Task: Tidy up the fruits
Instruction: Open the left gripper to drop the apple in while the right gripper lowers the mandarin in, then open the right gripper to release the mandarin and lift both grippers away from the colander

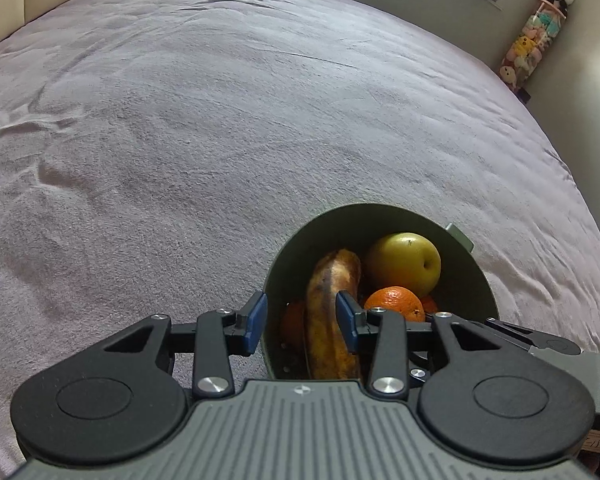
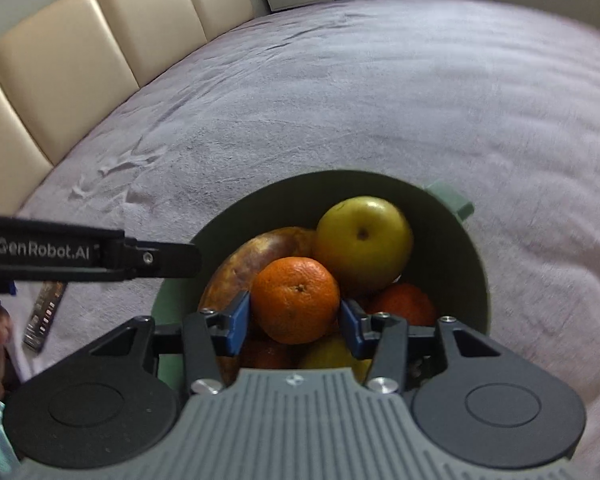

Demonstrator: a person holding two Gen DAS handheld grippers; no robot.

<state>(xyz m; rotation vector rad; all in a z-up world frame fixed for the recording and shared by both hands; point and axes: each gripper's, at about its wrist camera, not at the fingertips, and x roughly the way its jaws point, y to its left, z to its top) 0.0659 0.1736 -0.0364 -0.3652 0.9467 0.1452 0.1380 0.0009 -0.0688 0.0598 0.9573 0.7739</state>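
Looking down from both wrists at a green bowl [image 2: 464, 264] on a bed [image 2: 380, 100].

Bowl contents:
- browned banana [image 1: 332, 280], lying along the bowl's left inner wall
- yellow-green apple [image 1: 404, 262], at the bowl's far side, touching the banana
- orange [image 2: 296, 300], over the bowl's middle, in front of the apple and above the rest of the fruit
- second orange [image 2: 404, 304], lower in the bowl, to the right of the first and under the apple
- part of a yellow fruit [image 2: 332, 354], at the bowl's near side, beneath the first orange

Right tool [image 2: 294, 320]: both blue pads sit against the sides of the first orange, so it is gripping that orange, inside the bowl's rim.

Left tool [image 1: 301, 318]: it straddles the bowl's left wall. One pad is just outside the rim and the other lies inside, over the banana. The jaws stand partly apart. Cannot tell whether the pads press on the wall or the banana. From the right wrist, its black finger reaches the bowl's left rim.

Remote [image 2: 46, 314]: on the bed, left of the bowl and apart from it.
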